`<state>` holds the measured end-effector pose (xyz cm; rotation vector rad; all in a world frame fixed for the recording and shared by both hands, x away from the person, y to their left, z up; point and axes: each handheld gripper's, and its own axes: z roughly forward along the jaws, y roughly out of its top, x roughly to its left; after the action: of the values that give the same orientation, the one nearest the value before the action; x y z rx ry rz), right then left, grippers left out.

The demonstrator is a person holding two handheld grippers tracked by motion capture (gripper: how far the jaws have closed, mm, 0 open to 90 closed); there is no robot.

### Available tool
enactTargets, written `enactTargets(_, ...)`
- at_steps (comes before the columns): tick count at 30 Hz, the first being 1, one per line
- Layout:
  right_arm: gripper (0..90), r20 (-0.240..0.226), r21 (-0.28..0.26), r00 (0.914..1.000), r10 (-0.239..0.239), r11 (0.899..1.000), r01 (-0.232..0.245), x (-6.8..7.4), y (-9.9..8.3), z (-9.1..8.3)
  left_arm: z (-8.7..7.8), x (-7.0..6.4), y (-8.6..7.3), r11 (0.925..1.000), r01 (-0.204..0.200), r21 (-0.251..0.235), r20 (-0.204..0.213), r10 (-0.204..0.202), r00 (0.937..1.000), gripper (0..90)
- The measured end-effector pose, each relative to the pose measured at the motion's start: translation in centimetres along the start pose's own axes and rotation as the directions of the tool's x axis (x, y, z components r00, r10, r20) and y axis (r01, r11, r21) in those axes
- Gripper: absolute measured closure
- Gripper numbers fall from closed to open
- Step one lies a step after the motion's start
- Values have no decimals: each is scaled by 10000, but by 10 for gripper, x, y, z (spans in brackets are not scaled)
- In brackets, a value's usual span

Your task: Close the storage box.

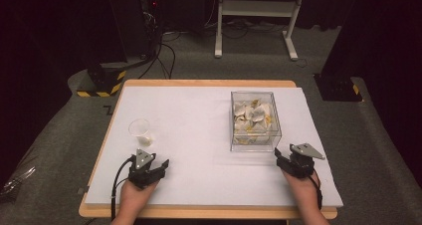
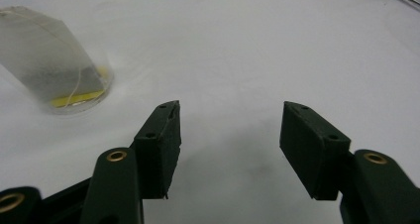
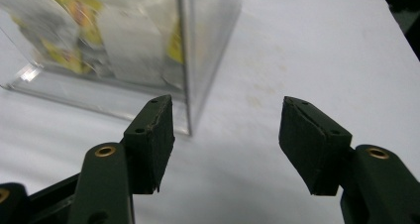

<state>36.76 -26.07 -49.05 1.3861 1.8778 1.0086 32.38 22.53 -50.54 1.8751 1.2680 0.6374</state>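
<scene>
A small clear plastic cup [image 1: 140, 130] stands at the left of the white table; the left gripper view shows it holding a tea bag [image 2: 54, 68] with a yellow tag. A clear square box [image 1: 254, 120] full of white and yellow tea bags sits right of centre, and its near corner [image 3: 185, 60] fills the upper left of the right gripper view. My left gripper [image 1: 160, 166] rests just in front of the cup, open and empty [image 2: 228, 135]. My right gripper [image 1: 279, 154] sits by the box's near right corner, open and empty [image 3: 225, 135].
The white sheet [image 1: 199, 135] covers a wooden table [image 1: 199, 214]. Grey carpet surrounds it. A white desk frame [image 1: 256, 16], black cables [image 1: 164, 56] and a yellow-black striped base [image 1: 99, 83] stand beyond the far edge.
</scene>
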Motion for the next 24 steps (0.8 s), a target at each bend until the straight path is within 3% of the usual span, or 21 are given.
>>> enactTargets(5, 388, 125, 447, 9999, 25, 9990, -31, -14, -12, -9, 2, 0, 1, 9998, 4, 208, 102, -6, 9999, 393)
enactTargets(13, 383, 503, 1294, 9967, -633, 9900, 564, -21, -22, -19, 7, -2, 2, 9973, -257, 685, 204, 244, 9995, 364)
enactTargets(15, 358, 239, 1746, 9977, -630, 9829, 579, -22, -23, -16, 8, -2, 3, 9959, -308, 849, 279, 286, 9992, 360)
enactTargets(20, 345, -151, 1745, 9999, -22, 9847, 48, -29, -23, -15, 8, -4, 3, 9955, -357, 881, 346, 327, 9989, 339)
enactTargets(24, 332, -20, 1738, 9996, -273, 9844, 272, -26, -24, -15, 8, -2, 3, 9957, -281, 883, 468, 241, 9986, 335)
